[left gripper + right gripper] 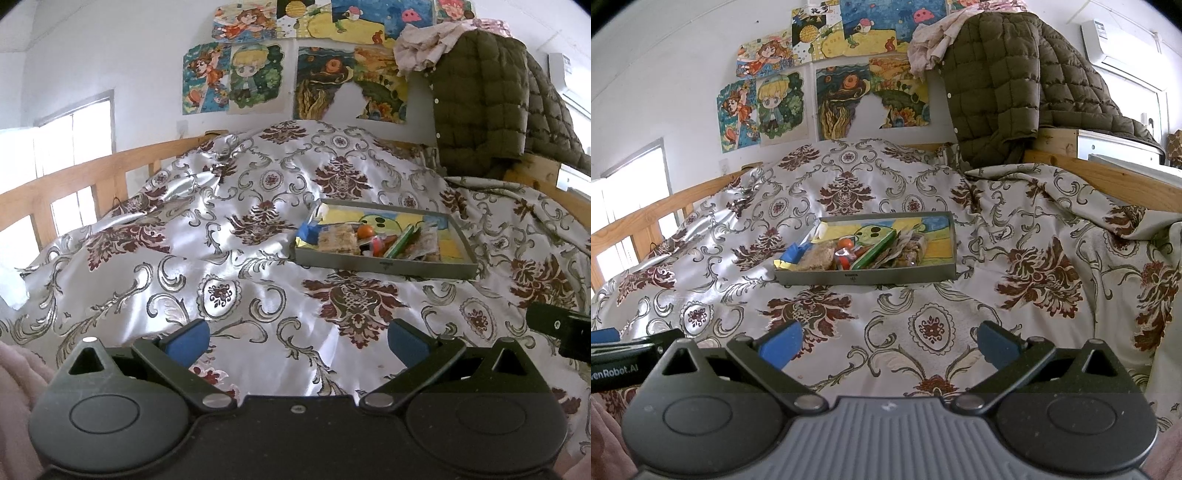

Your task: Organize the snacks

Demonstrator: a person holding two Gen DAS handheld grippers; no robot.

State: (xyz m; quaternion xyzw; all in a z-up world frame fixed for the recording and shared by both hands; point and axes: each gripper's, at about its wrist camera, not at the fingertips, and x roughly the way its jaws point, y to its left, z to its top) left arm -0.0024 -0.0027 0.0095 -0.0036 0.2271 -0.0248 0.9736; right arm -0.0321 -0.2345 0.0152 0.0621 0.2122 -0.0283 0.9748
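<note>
A shallow grey tray (388,265) lies on the patterned bedspread, also in the right wrist view (864,277). It holds several snacks: a blue-and-yellow packet (308,234), a clear pack of biscuits (340,240), small orange-red sweets (365,232), a green packet (400,243) and a crinkled wrapper (426,243). My left gripper (297,341) is open and empty, low over the bedspread in front of the tray. My right gripper (888,341) is open and empty, also short of the tray. Part of the right gripper shows at the left wrist view's right edge (557,328).
The bedspread (923,325) is rumpled, with a raised mound behind the tray. A wooden bed rail (74,181) runs along the left and back. A dark green quilted jacket (997,81) hangs at the back right. Drawings (775,103) cover the wall.
</note>
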